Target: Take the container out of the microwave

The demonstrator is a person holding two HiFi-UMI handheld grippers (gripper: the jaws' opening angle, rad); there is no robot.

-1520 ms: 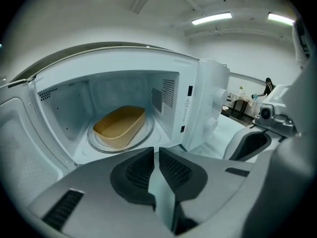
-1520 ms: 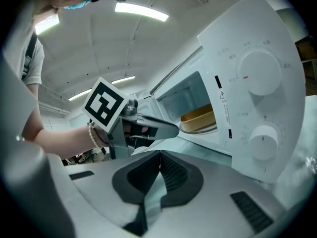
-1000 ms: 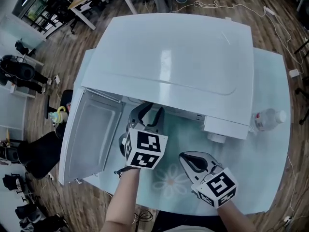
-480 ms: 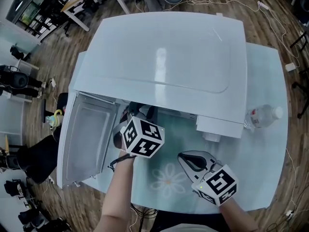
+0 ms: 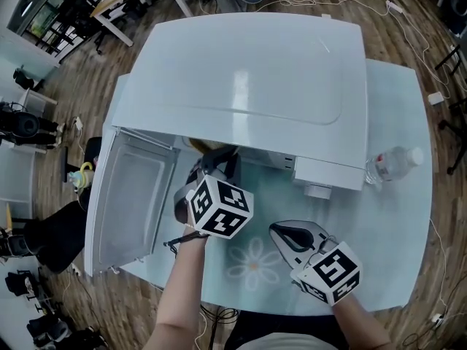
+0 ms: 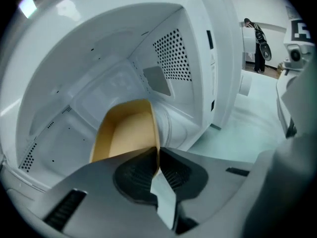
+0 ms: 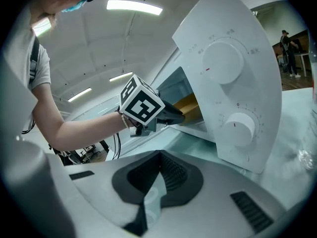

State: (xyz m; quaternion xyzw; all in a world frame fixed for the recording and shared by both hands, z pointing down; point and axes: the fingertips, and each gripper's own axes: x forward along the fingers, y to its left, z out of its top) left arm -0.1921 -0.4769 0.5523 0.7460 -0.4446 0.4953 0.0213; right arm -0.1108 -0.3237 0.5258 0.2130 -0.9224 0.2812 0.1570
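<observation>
I am clamping my left gripper (image 6: 157,155) tight on the near wall of the tan container (image 6: 126,130), which is lying straight ahead of the jaws inside the microwave (image 5: 248,79). The jaws are hiding its near end, so I cannot tell whether it is touching the cavity floor. In the head view the microwave's roof is covering most of it. My right gripper (image 7: 157,158) is hanging closed and empty, beside the left one.
</observation>
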